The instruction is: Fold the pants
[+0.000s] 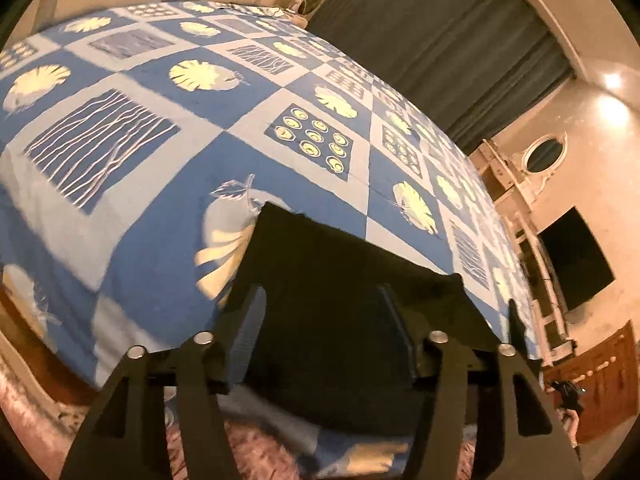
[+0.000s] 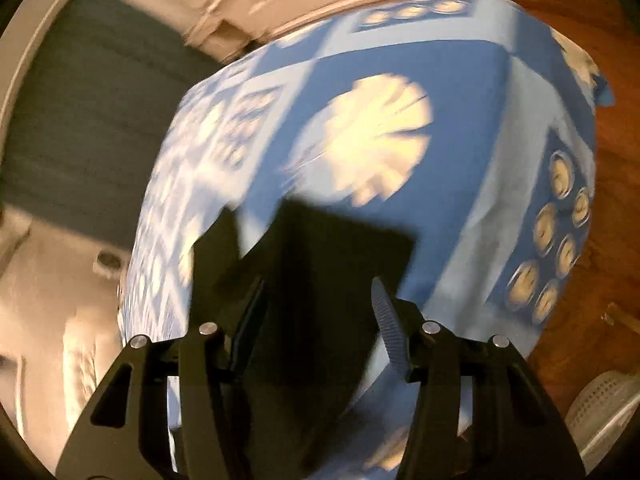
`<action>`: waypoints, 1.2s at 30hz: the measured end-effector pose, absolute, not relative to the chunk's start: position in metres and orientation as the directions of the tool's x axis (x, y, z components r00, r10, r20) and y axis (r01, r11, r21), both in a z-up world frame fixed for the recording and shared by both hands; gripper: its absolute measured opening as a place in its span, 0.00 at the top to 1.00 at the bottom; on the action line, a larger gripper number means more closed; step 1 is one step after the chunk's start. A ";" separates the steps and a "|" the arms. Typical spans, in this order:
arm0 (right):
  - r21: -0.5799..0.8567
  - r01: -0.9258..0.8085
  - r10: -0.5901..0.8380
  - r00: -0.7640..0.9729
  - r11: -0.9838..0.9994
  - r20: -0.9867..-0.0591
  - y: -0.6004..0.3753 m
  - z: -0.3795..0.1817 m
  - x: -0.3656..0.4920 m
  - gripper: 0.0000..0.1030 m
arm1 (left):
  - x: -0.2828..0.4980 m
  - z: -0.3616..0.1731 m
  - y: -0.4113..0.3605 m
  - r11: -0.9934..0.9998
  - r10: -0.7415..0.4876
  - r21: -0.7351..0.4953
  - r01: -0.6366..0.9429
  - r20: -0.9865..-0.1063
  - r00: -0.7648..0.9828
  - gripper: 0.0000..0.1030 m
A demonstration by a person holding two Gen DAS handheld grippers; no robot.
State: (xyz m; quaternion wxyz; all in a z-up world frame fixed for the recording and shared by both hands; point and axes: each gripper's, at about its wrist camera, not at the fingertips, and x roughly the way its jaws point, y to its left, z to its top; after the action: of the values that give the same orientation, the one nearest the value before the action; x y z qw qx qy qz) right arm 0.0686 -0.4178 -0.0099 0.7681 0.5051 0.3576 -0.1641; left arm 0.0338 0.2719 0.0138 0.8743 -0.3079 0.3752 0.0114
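Pants (image 1: 340,300), seemingly lengthwise from camera

Warm, dim indoor light in both views; in the left wrist view we see two bright glare spots on the wall (image 1: 608,96) at upper right, and the black pants (image 1: 340,300) read as a near-featureless dark mass with no fabric detail. Left view is mostly sharp on the blue patterned bedsheet (image 1: 160,120), softening toward the lower rim, with strong fisheye bending and black vignette corners. Right wrist view is heavily motion-smeared: we get streaked leaf prints on the sheet, a blurred curtain (image 2: 80,120), and only the near gripper fingers (image 2: 390,328) stay crisp.
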 end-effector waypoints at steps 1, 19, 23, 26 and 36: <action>0.658 0.635 0.100 0.684 0.405 -0.722 -0.430 -0.020 0.069 0.48 | 0.045 0.010 0.265 0.816 -0.211 -0.523 -0.248 -0.667 0.715 0.43; 0.693 0.578 0.053 0.750 0.431 -0.659 -0.447 -0.021 0.061 0.84 | 0.089 -0.035 0.218 0.800 -0.216 -0.519 -0.300 -0.716 0.663 0.29; 0.640 0.635 0.003 0.709 0.431 -0.705 -0.463 -0.033 0.043 0.85 | 0.089 -0.036 0.217 0.809 -0.210 -0.510 -0.292 -0.714 0.668 0.27; 0.668 0.634 0.053 0.709 0.391 -0.704 -0.474 -0.055 0.038 0.85 | 0.092 -0.035 0.211 0.825 -0.194 -0.488 -0.284 -0.718 0.668 0.23; 0.523 0.594 -0.072 0.700 0.611 -0.711 -0.409 0.040 0.099 0.52 | 0.093 -0.037 0.205 0.857 -0.188 -0.454 -0.245 -0.717 0.671 0.17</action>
State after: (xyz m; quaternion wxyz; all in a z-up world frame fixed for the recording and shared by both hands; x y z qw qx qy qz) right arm 0.0992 -0.4086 0.0398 0.8339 0.3930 0.3321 -0.1996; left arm 0.0933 0.2054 -0.0366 0.8741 -0.2672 0.4053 0.0164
